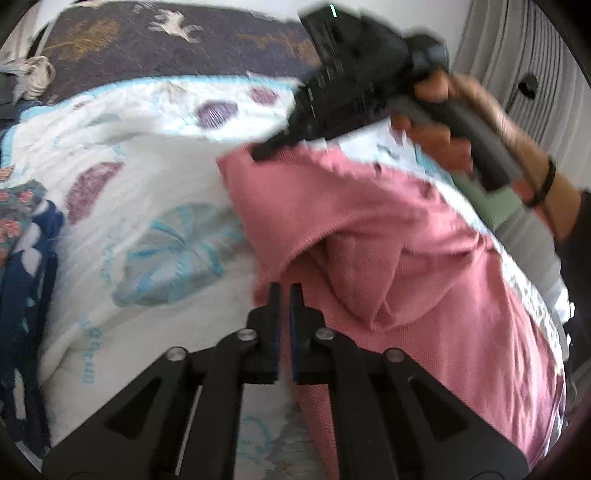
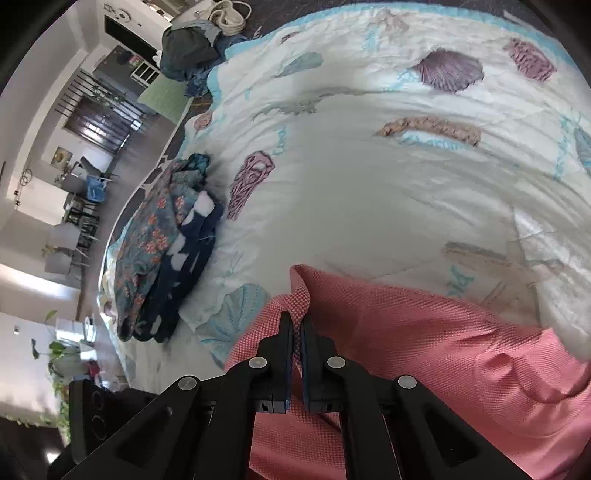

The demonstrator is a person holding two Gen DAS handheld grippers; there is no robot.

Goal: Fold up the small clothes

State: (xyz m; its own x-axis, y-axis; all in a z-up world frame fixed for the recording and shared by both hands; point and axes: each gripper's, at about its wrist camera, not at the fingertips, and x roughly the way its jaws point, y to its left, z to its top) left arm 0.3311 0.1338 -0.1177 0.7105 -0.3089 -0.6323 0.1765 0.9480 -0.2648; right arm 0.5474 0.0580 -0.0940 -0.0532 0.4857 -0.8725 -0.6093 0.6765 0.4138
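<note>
A pink knit garment [image 1: 406,258] lies on a white quilt with a seashell print [image 1: 147,166]. My left gripper [image 1: 284,291] is shut on the garment's near edge, with pink cloth pinched between its pads. In the left wrist view the right gripper [image 1: 266,151] reaches down to the garment's far corner, held by a person's hand [image 1: 443,147]. The right wrist view shows my right gripper [image 2: 296,321] shut on a folded edge of the pink garment [image 2: 424,350], cloth bunched between the pads.
A stack of folded clothes, floral teal over navy [image 2: 166,251], sits on the quilt [image 2: 369,166] to the left. A dark bundle [image 2: 188,48] and a coil of rope [image 2: 229,14] lie at the far end. A dark patterned rug [image 1: 166,40] borders the quilt.
</note>
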